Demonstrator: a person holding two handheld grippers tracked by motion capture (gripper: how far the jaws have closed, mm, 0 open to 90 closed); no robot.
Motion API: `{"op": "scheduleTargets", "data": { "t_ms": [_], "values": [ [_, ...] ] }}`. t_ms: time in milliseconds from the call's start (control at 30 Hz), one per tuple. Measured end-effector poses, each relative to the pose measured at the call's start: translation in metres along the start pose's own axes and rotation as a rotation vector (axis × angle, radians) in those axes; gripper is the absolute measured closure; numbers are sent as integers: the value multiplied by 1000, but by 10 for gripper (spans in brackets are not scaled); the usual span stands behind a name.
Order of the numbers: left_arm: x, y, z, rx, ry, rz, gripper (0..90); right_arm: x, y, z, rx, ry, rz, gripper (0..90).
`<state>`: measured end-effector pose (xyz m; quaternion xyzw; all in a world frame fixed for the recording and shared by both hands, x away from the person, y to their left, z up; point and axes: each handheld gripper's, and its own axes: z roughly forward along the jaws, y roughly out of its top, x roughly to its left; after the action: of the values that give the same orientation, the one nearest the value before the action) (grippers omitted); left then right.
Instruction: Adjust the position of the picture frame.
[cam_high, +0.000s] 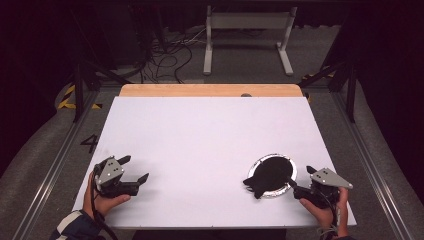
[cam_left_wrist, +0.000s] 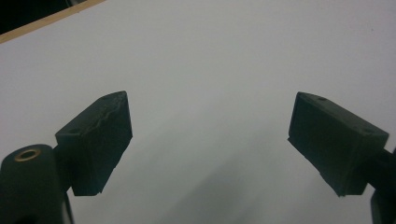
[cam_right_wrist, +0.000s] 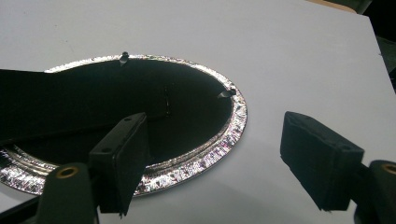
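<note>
High view: a white rectangular tabletop (cam_high: 200, 145) with a light wooden strip (cam_high: 210, 90) along its far edge. A round, shiny silver foil plate (cam_high: 289, 186) lies flat on the near right part of the tabletop; a flat black piece (cam_high: 270, 175) covers most of its inside and reaches past the rim on the near left side. What this black piece is cannot be told.

The right gripper (cam_high: 303, 181), held in the person's right hand (cam_high: 327, 212), sits just beside the plate's right rim, jaws spread apart with nothing clamped between them. Right gripper view: the left jaw stands over the near rim of the plate (cam_right_wrist: 224, 140), the right jaw over bare tabletop (cam_right_wrist: 289, 60); whether the left jaw touches the rim cannot be told.

The left gripper (cam_high: 134, 169), held in the left hand (cam_high: 107, 202), rests at the near left of the tabletop, well apart from the plate. Left gripper view: jaws wide and empty over bare white tabletop (cam_left_wrist: 210, 70).
</note>
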<state>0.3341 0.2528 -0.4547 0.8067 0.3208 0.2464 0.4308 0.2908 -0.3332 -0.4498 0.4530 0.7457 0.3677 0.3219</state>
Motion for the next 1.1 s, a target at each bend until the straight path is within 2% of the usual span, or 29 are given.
{"op": "scheduleTargets", "data": {
  "t_ms": [200,300,333,433,500,567,667,767,800,867,900,967,1100],
  "values": [
    [-3,-1,0,6,-6,8,141,-1,0,0,14,11,1,314],
    [-3,-1,0,3,-9,8,145,-1,-1,4,54,29,-8,444],
    [-3,-2,0,6,-9,8,145,-1,-1,4,54,29,-8,444],
    [-3,-2,-1,4,-5,10,158,-2,-1,6,75,53,14,578],
    [-4,-1,-1,4,4,9,169,-1,-2,6,99,59,9,656],
    [-4,-1,0,2,3,11,181,0,-2,6,107,57,10,673],
    [-5,-1,1,13,-2,11,249,-1,-2,6,121,89,19,749],
    [-5,-1,0,18,-8,16,367,0,0,5,141,101,14,791],
    [-6,-1,0,19,-29,14,421,0,1,4,149,110,5,803],
    [-6,-1,0,23,-39,18,507,1,1,4,149,125,3,805],
    [-6,-1,1,27,-47,19,507,1,0,3,147,136,-1,814],
    [-6,-1,1,34,-65,16,593,3,1,4,147,149,-3,845],
    [-7,-1,2,54,-68,25,649,7,4,3,173,133,-20,851]
  ]
}}
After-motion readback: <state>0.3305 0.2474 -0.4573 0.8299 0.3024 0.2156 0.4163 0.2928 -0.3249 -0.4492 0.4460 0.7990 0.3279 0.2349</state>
